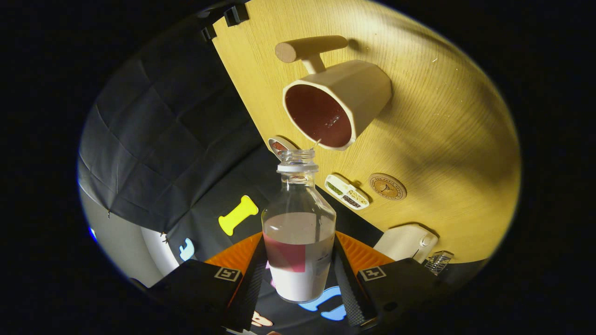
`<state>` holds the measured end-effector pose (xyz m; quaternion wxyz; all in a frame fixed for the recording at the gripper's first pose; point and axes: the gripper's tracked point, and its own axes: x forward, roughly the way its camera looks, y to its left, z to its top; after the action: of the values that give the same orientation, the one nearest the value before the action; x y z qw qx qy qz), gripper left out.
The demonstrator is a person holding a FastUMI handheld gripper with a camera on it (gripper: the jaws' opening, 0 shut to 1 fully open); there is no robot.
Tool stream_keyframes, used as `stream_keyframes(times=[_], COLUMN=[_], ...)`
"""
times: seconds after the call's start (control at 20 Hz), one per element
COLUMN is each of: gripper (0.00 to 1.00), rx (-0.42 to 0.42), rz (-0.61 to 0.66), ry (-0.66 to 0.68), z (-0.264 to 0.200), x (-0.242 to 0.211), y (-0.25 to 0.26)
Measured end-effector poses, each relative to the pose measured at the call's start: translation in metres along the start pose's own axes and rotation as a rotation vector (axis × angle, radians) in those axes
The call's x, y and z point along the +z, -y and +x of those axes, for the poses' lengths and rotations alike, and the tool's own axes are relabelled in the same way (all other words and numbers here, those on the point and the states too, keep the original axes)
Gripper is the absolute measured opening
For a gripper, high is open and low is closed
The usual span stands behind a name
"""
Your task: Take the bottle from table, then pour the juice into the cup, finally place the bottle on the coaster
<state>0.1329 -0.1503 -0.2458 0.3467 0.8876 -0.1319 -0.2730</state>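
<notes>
My gripper [298, 274] is shut on a clear glass bottle [299, 242], both fingers pressing on its labelled lower body. The bottle has no cap and is tilted hard, its open neck [298, 162] close to the rim of a beige cup [337, 104] with a long peg handle. The cup stands on the light wooden table [442, 139] and holds dark red juice. A thin drip shows between neck and cup rim. The bottle looks nearly drained. A round wooden coaster [387, 186] lies on the table beyond the fingers, beside the cup.
A small white tray [347, 191] with three compartments of seeds lies next to the coaster. A small oval dish [279, 146] sits behind the bottle neck. A white box [407, 242] and a clear item [438, 261] rest near the table's edge.
</notes>
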Motion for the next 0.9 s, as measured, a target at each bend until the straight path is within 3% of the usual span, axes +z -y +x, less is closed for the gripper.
stream_keyframes(times=[0.6, 0.9], gripper=[0.77, 0.77], rx=[-0.010, -0.026], rz=[0.005, -0.059], ry=[-0.012, -0.041], z=[-0.002, -0.007], x=[-0.005, -0.017], y=[-0.005, 0.006])
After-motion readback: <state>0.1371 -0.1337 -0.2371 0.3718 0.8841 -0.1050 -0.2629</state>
